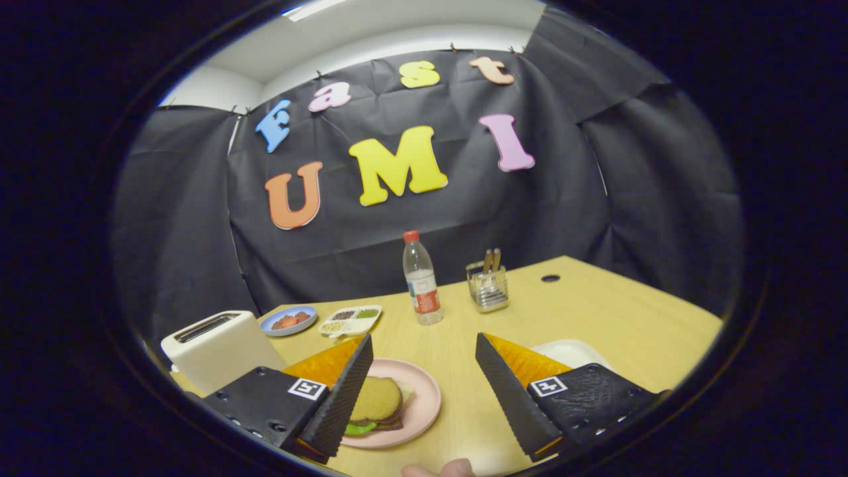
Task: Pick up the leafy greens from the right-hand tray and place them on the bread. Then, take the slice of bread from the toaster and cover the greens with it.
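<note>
Looking basically done: top bread slice (pixel 375 399) sits over the greens (pixel 358 428) on the pink plate (pixel 424 404), toaster (pixel 218 348) slot seems empty, gripper (pixel 424 391) wide open, holding nothing.

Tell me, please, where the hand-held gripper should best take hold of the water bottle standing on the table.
Grip the water bottle at its labelled lower body, coming in level from the near side. It stands upright beyond the open fingers of the hand-held gripper, and its round, slim body should fit between them. The cutlery holder stands apart from it, so both flanks look free.
</note>
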`<action>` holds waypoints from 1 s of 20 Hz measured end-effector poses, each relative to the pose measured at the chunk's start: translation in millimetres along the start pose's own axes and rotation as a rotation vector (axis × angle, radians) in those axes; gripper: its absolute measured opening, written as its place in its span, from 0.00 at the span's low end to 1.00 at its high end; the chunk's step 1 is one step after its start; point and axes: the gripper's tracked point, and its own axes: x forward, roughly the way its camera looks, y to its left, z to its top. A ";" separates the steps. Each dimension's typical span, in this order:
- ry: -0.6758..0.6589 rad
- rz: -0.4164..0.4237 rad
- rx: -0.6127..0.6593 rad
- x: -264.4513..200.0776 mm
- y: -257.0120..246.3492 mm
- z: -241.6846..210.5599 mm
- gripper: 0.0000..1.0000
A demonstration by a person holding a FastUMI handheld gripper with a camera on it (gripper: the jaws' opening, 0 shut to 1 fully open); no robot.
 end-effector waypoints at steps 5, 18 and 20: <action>-0.140 -0.029 -0.114 -64.6 -32.9 70.3 0.95; -0.260 -0.045 -0.153 -162.5 -77.6 134.1 0.95; -0.252 -0.030 -0.171 -162.6 -71.5 124.3 0.95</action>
